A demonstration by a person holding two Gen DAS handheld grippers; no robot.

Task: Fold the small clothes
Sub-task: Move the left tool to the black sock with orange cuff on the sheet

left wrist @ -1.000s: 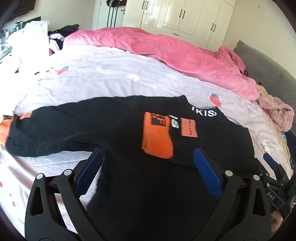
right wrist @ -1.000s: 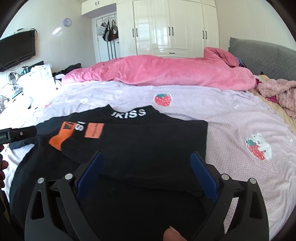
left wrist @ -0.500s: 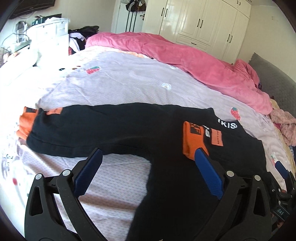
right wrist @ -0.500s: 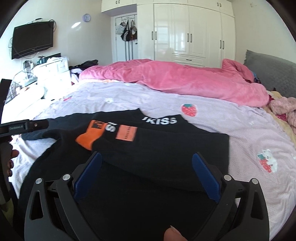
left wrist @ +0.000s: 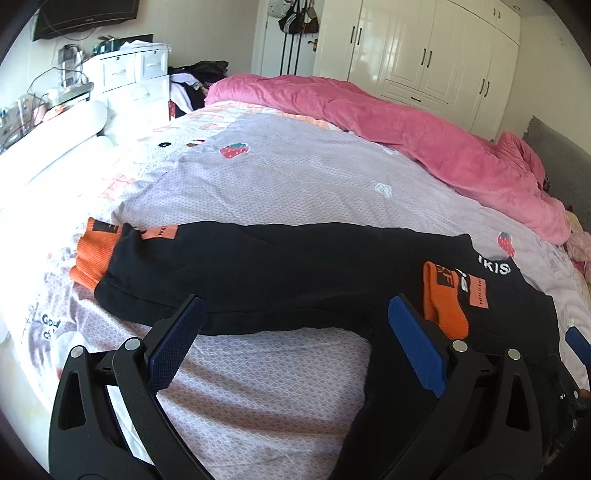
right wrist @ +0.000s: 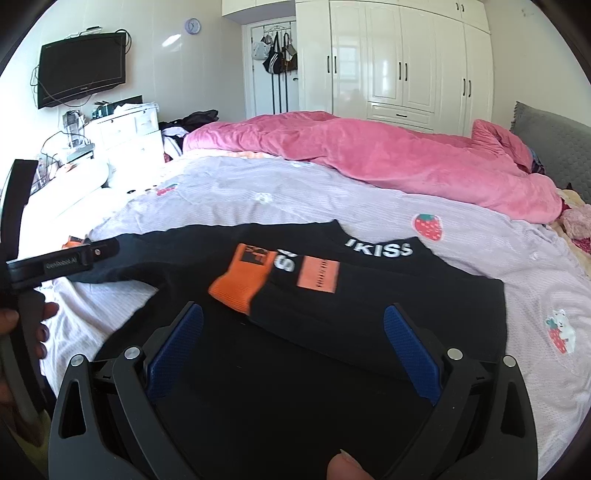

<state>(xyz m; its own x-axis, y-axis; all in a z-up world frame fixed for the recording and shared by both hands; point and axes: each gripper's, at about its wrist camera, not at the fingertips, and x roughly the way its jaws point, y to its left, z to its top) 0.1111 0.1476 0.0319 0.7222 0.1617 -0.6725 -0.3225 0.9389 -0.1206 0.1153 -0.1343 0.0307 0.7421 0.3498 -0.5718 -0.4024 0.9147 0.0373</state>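
on black top [right wrist: 332, 369], white "ikiss" [right wrist: 380, 250]

A bedroom in a home. Wide bed [right wrist: 332, 206] with a lilac sheet printed with strawberries, filling most of both views. Pink quilt [right wrist: 388, 158] bunched along the far edge of the bed, grey padded headboard [right wrist: 546, 147] at the right edge. Tall white wardrobe [right wrist: 402, 62] with dark handles across the back wall. Bags [right wrist: 275, 55] hung on a door beside it, round clock [right wrist: 192, 25] above. Flat television [right wrist: 83, 68] mounted on the left wall over a white chest of drawers [right wrist: 125, 133] with clutter and cables on top. Heap of clothes [left wrist: 195, 81] past the far left corner of the bed.
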